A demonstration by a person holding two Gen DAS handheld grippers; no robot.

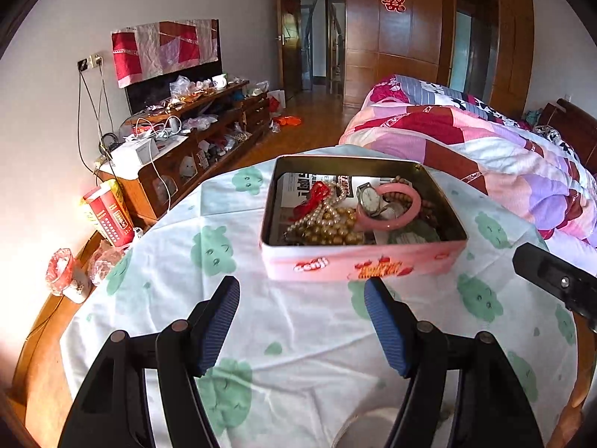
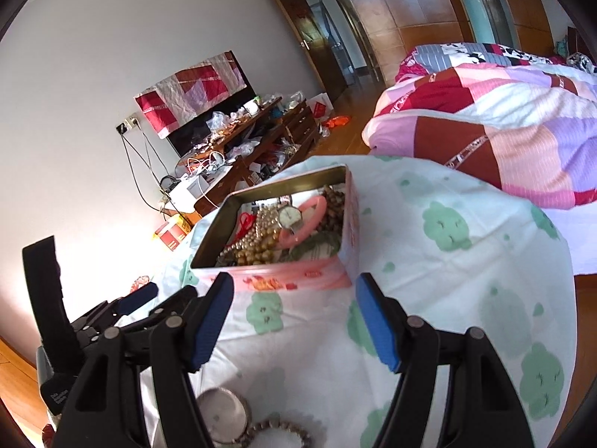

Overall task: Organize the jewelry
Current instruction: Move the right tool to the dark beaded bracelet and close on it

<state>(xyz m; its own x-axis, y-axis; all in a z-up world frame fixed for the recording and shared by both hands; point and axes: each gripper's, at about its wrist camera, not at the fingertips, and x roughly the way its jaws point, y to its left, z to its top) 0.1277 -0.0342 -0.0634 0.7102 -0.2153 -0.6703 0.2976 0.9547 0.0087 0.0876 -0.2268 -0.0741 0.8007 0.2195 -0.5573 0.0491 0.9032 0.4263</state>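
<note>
A pink tin (image 1: 358, 263) stands lidless on the white cloth with green clouds (image 1: 298, 336). In it lie a pearl necklace (image 1: 330, 211), gold beads (image 1: 332, 232), a red cord (image 1: 317, 195), a watch (image 1: 369, 198), a pink bangle (image 1: 408, 207) and brown beads (image 1: 429, 209). My left gripper (image 1: 302, 286) is open just short of the tin's front wall, nothing between its blue pads. My right gripper (image 2: 294, 282) is also open and empty before the tin (image 2: 352, 231). Near me lie a round metal lid (image 2: 222, 412) and a beaded bracelet (image 2: 283, 429).
A bed with a patchwork quilt (image 1: 485, 149) lies right of the table. A cluttered wooden cabinet (image 1: 194, 130) runs along the left wall. A red box (image 1: 112, 216) and wrapped items (image 1: 61, 272) sit by the table's left edge (image 1: 41, 336).
</note>
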